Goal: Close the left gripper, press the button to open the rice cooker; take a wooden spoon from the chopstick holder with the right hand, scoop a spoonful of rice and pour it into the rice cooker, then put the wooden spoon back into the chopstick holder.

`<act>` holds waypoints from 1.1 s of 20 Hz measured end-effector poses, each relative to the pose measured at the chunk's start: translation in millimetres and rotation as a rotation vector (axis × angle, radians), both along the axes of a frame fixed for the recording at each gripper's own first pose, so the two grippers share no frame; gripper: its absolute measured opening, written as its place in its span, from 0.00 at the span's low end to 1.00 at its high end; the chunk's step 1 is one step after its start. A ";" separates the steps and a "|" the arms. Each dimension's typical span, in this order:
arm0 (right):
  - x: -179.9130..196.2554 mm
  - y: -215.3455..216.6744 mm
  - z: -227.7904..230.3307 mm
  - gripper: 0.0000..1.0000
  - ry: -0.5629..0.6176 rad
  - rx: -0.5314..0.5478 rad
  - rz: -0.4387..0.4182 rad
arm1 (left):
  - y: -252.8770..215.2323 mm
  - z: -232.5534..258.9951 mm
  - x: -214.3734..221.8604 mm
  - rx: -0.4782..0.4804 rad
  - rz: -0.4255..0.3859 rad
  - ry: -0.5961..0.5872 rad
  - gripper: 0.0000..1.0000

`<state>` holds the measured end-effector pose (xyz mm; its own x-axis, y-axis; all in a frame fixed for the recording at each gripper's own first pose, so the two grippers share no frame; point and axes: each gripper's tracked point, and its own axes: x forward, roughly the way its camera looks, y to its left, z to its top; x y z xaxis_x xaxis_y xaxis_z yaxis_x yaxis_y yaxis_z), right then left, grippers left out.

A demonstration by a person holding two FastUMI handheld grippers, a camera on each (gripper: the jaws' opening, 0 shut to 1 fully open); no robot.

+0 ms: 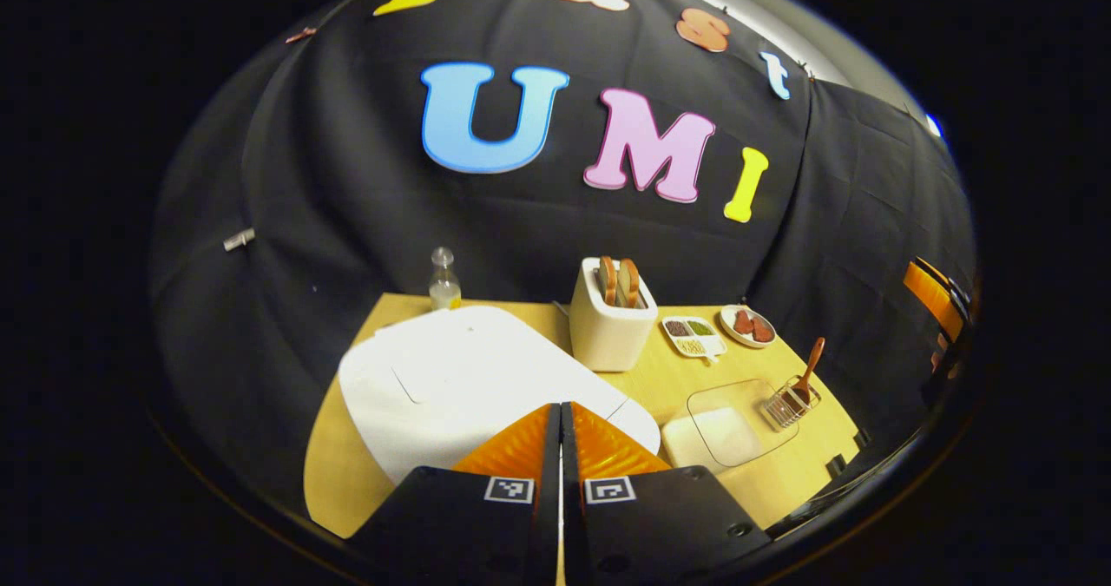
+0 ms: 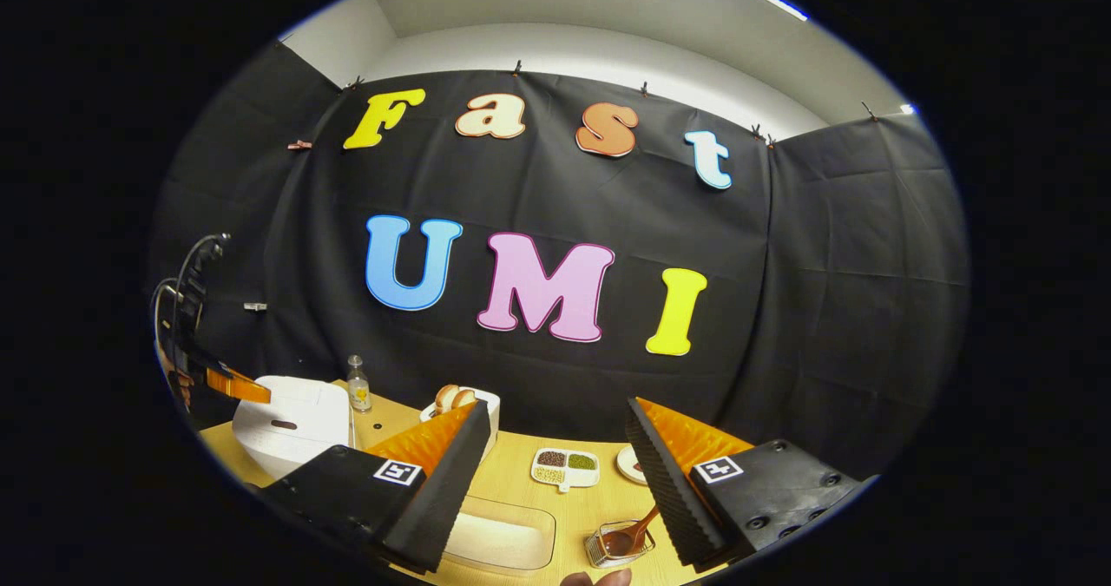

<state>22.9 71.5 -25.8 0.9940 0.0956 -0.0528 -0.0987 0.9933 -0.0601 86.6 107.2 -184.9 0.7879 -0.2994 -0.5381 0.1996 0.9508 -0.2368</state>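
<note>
Left claw (image 1: 560, 412) sits right up front with its fingers pressed together, nothing between them, hovering just over the white rice cooker (image 1: 451, 386), whose lid is down. Right claw (image 2: 555, 473) is spread wide apart and empty, above the table (image 2: 512, 482). Between its fingers you can see the wooden spoon (image 2: 638, 530) standing in the wire chopstick holder (image 2: 618, 547), next to the clear rice container (image 2: 499, 538). Further back there's a toaster (image 1: 608, 325) with bread, a divided dish (image 1: 692, 336), and a little bottle (image 1: 443, 282).
</note>
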 end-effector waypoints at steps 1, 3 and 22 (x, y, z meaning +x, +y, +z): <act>-0.5 -1.6 -0.9 0.98 0.001 0.000 -0.006 | 2.6 -10.0 3.4 0.000 -0.004 0.028 0.07; -2.1 -8.0 -3.3 0.98 0.004 -0.007 -0.027 | 6.0 -21.5 6.8 0.005 -0.010 0.067 0.07; -19.8 -42.1 -14.2 0.98 0.024 -0.005 -0.126 | 53.0 87.5 31.3 0.206 0.186 -0.391 0.10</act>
<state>3.1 29.4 -40.0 0.9966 -0.0300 -0.0772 0.0251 0.9976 -0.0643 117.9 160.2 -97.4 0.9731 -0.0523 -0.2243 0.0581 0.9981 0.0190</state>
